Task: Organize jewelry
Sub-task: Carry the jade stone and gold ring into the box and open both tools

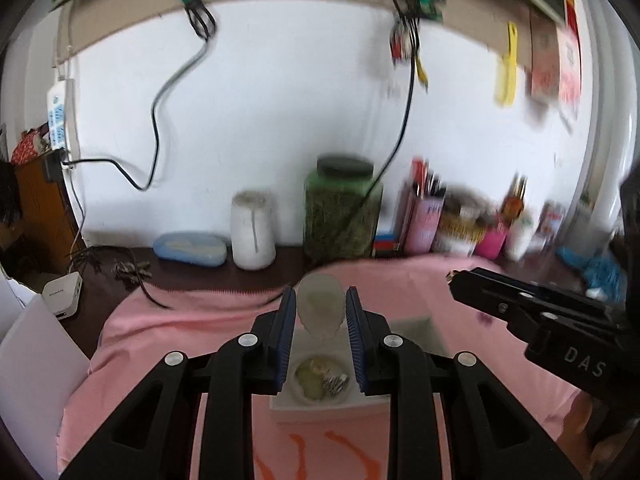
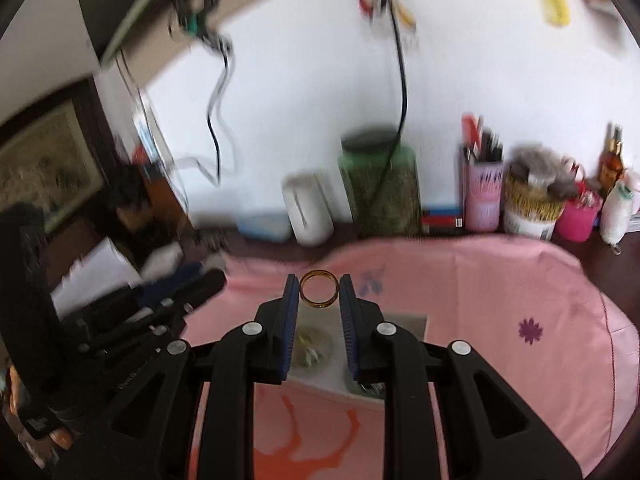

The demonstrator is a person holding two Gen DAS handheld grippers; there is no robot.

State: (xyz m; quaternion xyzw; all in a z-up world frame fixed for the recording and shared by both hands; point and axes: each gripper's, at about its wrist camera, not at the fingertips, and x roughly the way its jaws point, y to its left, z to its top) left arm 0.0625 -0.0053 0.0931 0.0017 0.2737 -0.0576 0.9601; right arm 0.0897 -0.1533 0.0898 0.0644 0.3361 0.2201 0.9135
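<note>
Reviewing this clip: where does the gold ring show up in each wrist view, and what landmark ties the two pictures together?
Left wrist view: the gold ring is only a small blurred glint at the tip of the right gripper, right of centre.
Right wrist view: the ring sits centre frame, shut between that gripper's fingertips, above the pink cloth.
Shared landmark: the green jar with a dark lid against the white wall, in both views.
</note>
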